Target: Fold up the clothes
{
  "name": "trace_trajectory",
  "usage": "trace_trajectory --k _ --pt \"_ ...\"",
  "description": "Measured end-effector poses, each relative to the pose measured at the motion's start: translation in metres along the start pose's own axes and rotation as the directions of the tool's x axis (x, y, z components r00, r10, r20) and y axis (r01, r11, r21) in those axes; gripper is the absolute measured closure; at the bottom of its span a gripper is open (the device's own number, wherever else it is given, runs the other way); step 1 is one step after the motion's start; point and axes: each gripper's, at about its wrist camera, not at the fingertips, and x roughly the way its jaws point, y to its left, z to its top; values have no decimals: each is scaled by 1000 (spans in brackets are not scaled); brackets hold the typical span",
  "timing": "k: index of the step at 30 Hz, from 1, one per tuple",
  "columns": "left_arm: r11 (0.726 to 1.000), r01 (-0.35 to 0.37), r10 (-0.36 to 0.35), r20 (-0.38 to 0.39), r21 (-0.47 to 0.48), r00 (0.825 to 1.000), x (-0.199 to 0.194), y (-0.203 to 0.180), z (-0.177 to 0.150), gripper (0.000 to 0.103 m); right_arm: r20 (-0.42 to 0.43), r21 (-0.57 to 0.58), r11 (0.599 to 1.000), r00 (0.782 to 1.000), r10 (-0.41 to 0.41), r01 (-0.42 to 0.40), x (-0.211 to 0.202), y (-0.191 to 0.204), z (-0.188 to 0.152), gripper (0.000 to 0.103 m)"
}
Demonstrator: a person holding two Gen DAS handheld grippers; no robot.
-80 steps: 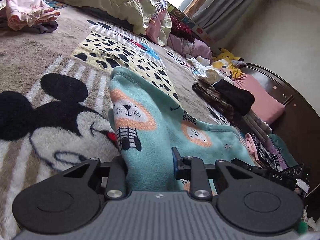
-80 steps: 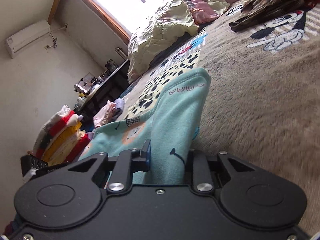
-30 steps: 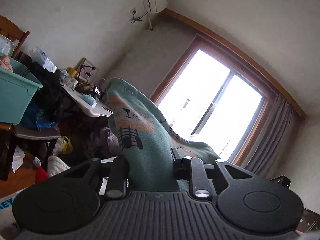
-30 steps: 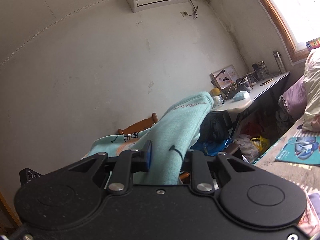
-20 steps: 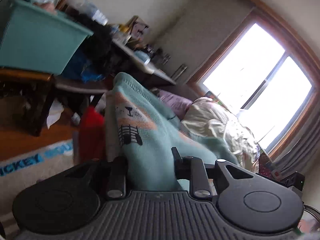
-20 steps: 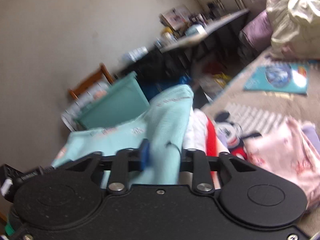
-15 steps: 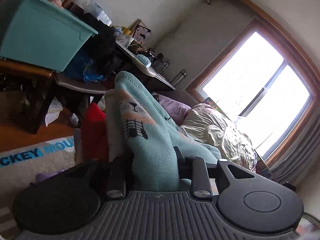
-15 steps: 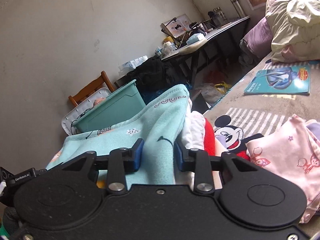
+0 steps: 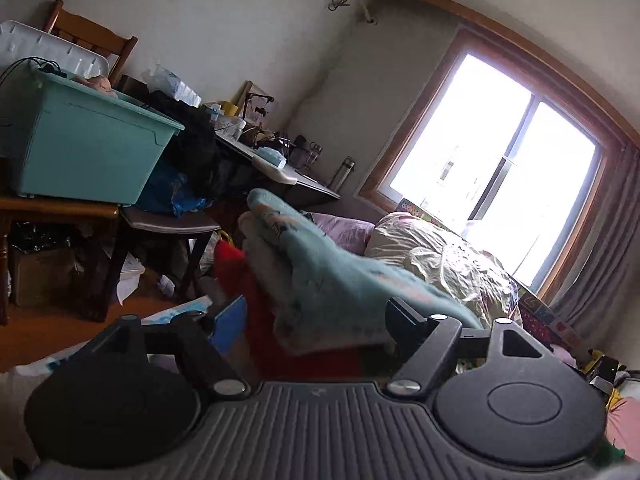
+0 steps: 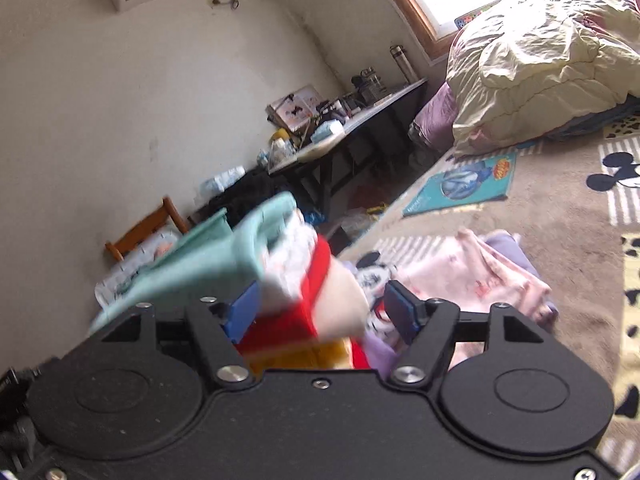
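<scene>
- Now we have both the left gripper (image 9: 316,320) and the right gripper (image 10: 320,308) spread wide, pinching nothing.
- Our teal garment (image 9: 332,280) lies straight ahead atop the folded pile (image 10: 304,304), between both sets of jaws.

A teal storage bin (image 9: 80,152) sits at nine o'clock, a cluttered worktop (image 9: 288,178) toward center, a bright window (image 9: 492,172) at two o'clock, a cream quilt (image 10: 532,56) below it.
</scene>
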Motion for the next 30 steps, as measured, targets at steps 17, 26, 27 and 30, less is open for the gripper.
trace_trajectory --k 17,26,27,30 --pt "997 -71 72 -432 18 899 -94 -36 -215 0 -188 45 978 963 -192 203 -245 18 -210 1" --pt "932 44 117 -417 359 901 -108 -169 -244 0 -195 32 889 875 -443 457 -339 31 -224 1" --pt "922 66 105 -409 382 907 -112 -185 -246 0 -177 30 878 867 -466 478 -352 34 -224 1" --pt "909 151 37 -434 389 900 -122 -223 -255 0 -119 20 849 844 -523 528 -385 45 -220 1"
